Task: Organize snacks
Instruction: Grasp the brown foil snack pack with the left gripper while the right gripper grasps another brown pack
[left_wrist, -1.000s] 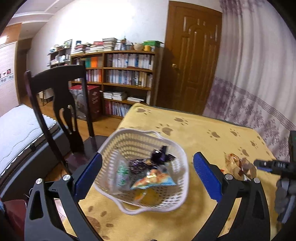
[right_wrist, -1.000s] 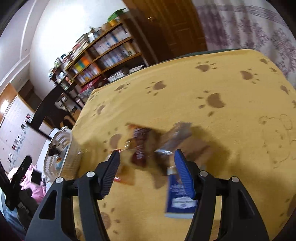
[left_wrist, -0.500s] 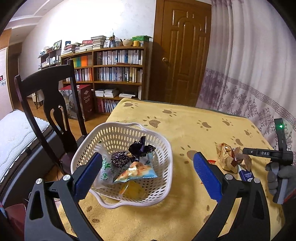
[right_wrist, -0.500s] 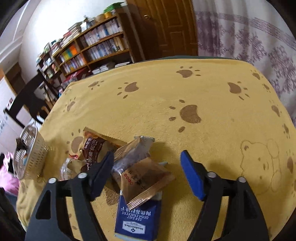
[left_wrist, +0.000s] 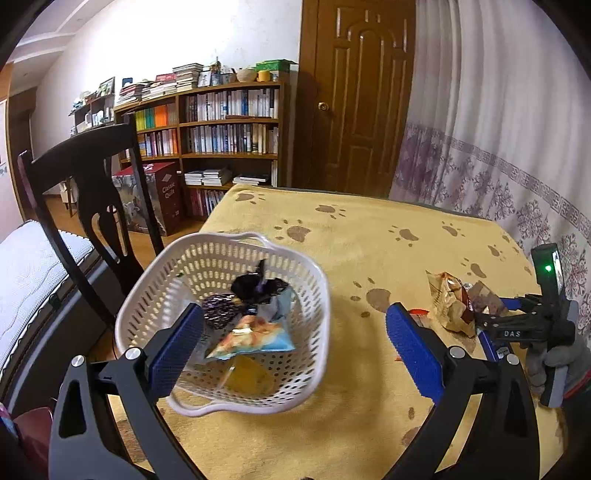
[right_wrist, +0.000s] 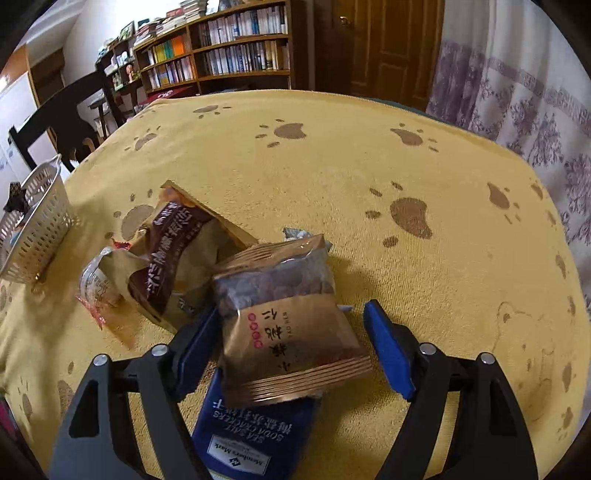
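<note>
Nearest in the right wrist view: right gripper (right_wrist: 291, 347) spread wide, blue pads either side of a gold packet (right_wrist: 291, 325), not yet pinching it. Under that packet, a blue cracker pack (right_wrist: 255, 432) flat on the yellow cloth (right_wrist: 369, 166). Just left, a brown-and-gold bag (right_wrist: 173, 254) leaning on a clear wrapper (right_wrist: 98, 284), all bunched in one loose heap. Probably light, crinkly film throughout, slick and springy, with contents that could crush; best taken across the flat crimped seam or the packet's middle, with a gentle squeeze. Likely to slide on the glossy pack beneath, so worth lifting straight up. Further left, basket (right_wrist: 40, 221) well apart from the heap. From the left wrist view: left gripper (left_wrist: 291, 350) also wide apart, empty, hovering in front of the basket, which already holds several snacks (left_wrist: 251, 317). Beyond, a chair (left_wrist: 85, 177) at the table edge, then bookshelves (left_wrist: 221, 125) and a door (left_wrist: 362, 99) at the back.
</note>
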